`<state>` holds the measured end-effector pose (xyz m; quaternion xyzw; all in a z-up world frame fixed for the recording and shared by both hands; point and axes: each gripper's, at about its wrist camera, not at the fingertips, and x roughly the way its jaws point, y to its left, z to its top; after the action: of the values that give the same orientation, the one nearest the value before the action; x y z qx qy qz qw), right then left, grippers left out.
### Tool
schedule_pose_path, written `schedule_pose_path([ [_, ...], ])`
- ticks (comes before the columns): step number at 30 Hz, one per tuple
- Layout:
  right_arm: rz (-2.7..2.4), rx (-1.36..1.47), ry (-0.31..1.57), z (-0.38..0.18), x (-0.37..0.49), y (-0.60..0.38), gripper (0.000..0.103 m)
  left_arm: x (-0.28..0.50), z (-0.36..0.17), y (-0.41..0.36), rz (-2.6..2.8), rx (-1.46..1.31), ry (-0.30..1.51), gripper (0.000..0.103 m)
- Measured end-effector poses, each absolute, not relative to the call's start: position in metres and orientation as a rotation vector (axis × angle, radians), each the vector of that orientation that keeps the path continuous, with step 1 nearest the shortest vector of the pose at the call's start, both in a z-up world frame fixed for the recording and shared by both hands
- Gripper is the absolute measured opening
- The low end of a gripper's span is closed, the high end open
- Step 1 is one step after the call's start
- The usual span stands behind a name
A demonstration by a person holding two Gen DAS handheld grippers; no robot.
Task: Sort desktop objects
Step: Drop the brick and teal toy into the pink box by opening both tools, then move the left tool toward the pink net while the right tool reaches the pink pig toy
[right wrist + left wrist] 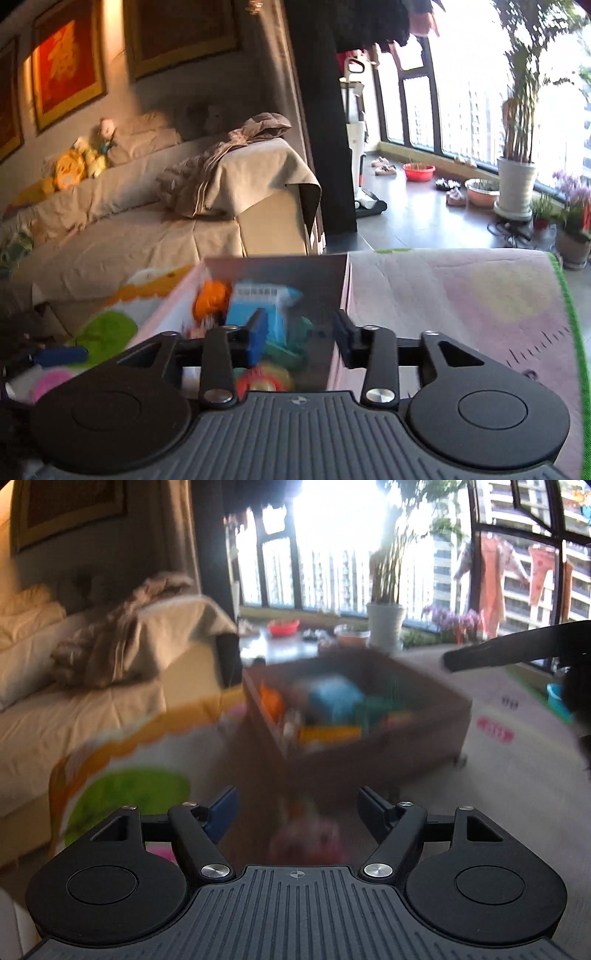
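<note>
Both grippers seen gaping, nothing being held: left gripper (297, 812), right gripper (300, 338). Toys being kept in box (424, 723) on mat (461, 295). Blue carton (258, 306) probably light, crushable; best being pinched across flat sides.

A brown open-topped box (369, 734) is seen on a patterned mat, one corner turned toward the left wrist view; in the right wrist view it is shown close below, its near wall pale pink and its far inner wall grey. It is filled with a jumble of small things, blurred in both views: an orange thing (211, 298) at the left side, a light blue pack (258, 306) with a white label beside it in the middle, green pieces (291, 350) to the right of that, a yellow piece (328, 734) along the near side; a red and yellow thing (264, 378) is seen nearest the right camera; what each is cannot be told.
</note>
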<state>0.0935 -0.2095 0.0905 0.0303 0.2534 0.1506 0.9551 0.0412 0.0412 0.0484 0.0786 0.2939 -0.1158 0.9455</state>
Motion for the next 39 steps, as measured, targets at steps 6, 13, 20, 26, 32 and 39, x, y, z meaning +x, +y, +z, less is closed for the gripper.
schedule_pose_path([
  [6, 0.326, 0.024, 0.543, 0.063, 0.041, -0.21, 0.071, 0.051, 0.026, 0.042, -0.231, 0.118, 0.675, 0.073],
  [13, 0.287, 0.092, 0.628, 0.03, 0.022, -0.223, 0.083, 0.047, 0.027, 0.023, -0.335, 0.098, 0.717, 0.054],
  [20, 0.257, 0.167, 0.652, 0.019, 0.027, -0.236, 0.096, 0.024, 0.029, 0.007, -0.417, 0.102, 0.731, 0.07],
  [26, 0.272, 0.164, 0.655, 0.017, 0.027, -0.236, 0.103, 0.012, 0.04, 0.016, -0.309, 0.188, 0.693, 0.088],
  [32, 0.267, 0.155, 0.706, 0.015, 0.033, -0.232, 0.103, 0.0, 0.055, 0.06, 0.039, 0.262, 0.569, 0.097],
  [39, 0.252, 0.114, 0.714, 0.014, 0.033, -0.226, 0.103, 0.019, 0.034, 0.104, 0.133, 0.105, 0.737, 0.097],
])
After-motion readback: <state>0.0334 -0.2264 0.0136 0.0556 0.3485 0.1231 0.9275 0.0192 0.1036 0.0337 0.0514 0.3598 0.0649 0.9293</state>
